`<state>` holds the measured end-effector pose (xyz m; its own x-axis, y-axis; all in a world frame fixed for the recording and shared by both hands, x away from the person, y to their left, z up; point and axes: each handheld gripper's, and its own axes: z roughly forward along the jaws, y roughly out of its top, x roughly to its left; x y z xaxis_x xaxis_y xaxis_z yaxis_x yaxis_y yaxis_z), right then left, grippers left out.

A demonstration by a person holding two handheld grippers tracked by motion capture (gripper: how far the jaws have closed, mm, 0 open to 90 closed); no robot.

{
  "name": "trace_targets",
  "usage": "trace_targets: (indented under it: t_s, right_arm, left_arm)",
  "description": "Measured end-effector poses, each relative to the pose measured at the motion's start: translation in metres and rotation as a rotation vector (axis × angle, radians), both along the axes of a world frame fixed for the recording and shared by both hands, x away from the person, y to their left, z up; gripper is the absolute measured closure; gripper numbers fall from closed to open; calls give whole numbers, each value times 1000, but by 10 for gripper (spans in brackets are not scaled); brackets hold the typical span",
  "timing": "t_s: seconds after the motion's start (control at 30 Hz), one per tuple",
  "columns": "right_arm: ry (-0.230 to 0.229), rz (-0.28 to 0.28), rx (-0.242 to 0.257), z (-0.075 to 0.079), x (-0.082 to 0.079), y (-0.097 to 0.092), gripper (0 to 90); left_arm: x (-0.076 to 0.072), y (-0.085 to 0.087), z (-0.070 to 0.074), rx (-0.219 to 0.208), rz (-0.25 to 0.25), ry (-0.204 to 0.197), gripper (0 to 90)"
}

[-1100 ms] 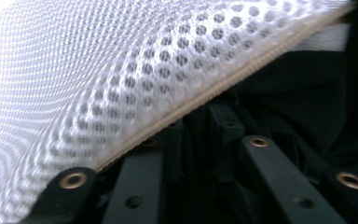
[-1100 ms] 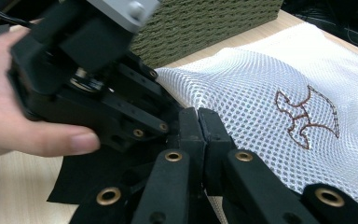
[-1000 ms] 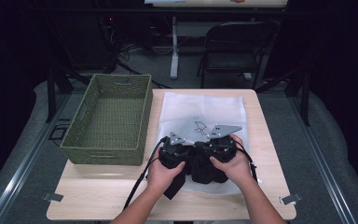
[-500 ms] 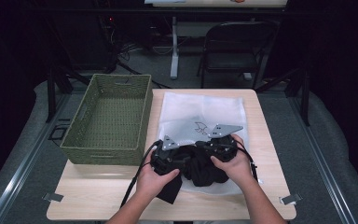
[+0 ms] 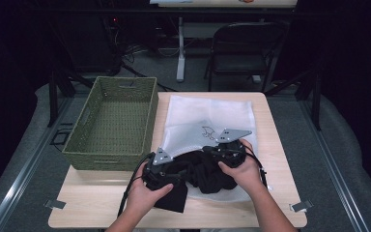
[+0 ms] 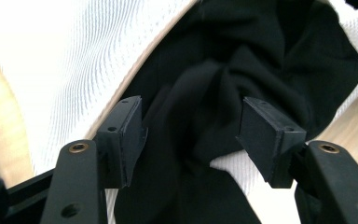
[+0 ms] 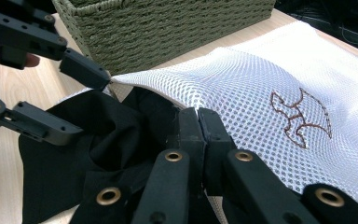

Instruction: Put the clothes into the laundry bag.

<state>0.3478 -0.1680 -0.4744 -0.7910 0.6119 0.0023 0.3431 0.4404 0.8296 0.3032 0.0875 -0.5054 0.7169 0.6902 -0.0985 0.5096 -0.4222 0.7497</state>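
- The woven green basket [image 5: 111, 121] stands at the left of the surface [image 5: 280, 198], just beside the white mesh bag [image 5: 212, 121]. It looks like a place for finished bags, near the work but out of its way.
- The left gripper [image 5: 166, 176] hangs at the bag's near left corner, over the black garment [image 5: 203, 174]. Its jaws have just been opening and now stand about half apart. In the left gripper view a fold of the garment [image 6: 205, 93] rises between the pads [image 6: 126, 135] without either pressing on it, so I judge it has let go to take a fresh bite.
- The garment lies bunched at the bag's near opening, partly under the mesh, one dark flap trailing onto the bare wood.
- The right gripper [image 5: 224, 152] has its jaws fully closed on the bag's upper edge [image 7: 191, 105], lifting the mesh so the mouth stays open for the cloth to be pushed in.
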Motion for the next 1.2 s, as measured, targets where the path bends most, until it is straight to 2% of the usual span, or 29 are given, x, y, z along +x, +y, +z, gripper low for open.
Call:
trace_targets:
  t_s: [0.13, 0.27, 0.43, 0.53, 0.6, 0.7, 0.73, 0.93, 1.0, 1.07, 1.2]
  right_arm:
    - [0, 1, -1, 0, 0, 0, 891]
    - [0, -1, 0, 0, 0, 0, 891]
    - [-2, 0, -2, 0, -1, 1, 891]
    - [-2, 1, -2, 0, -1, 1, 891]
    - [-2, 0, -2, 0, -1, 1, 891]
    - [-5, 2, -2, 1, -1, 1, 891]
    - [-5, 1, -2, 1, -1, 1, 891]
    - [-5, 1, -3, 1, -1, 2, 891]
    - [-5, 1, -3, 1, -2, 2, 891]
    - [-5, 1, -2, 1, -2, 2, 892]
    - [-5, 4, -3, 1, -2, 2, 891]
  left_arm:
    - [-8, 7, -9, -8, 2, 28, 394]
    - [-14, 7, -14, 4, -5, 27, 393]
    - [-15, 4, -25, 26, -16, 41, 391]
    - [-15, 3, -33, 24, -19, 68, 387]
    - [-13, 1, -37, 41, -22, 70, 397]
    - [-11, -4, -42, 73, -25, 72, 448]
    - [-11, -6, -43, 89, -22, 61, 487]
    - [-6, -10, -47, 114, 6, 56, 692]
    - [-6, -11, -46, 92, 9, 65, 772]
    - [-6, -13, -41, 72, 0, 48, 819]
    - [-7, -17, -27, 40, -11, -5, 842]
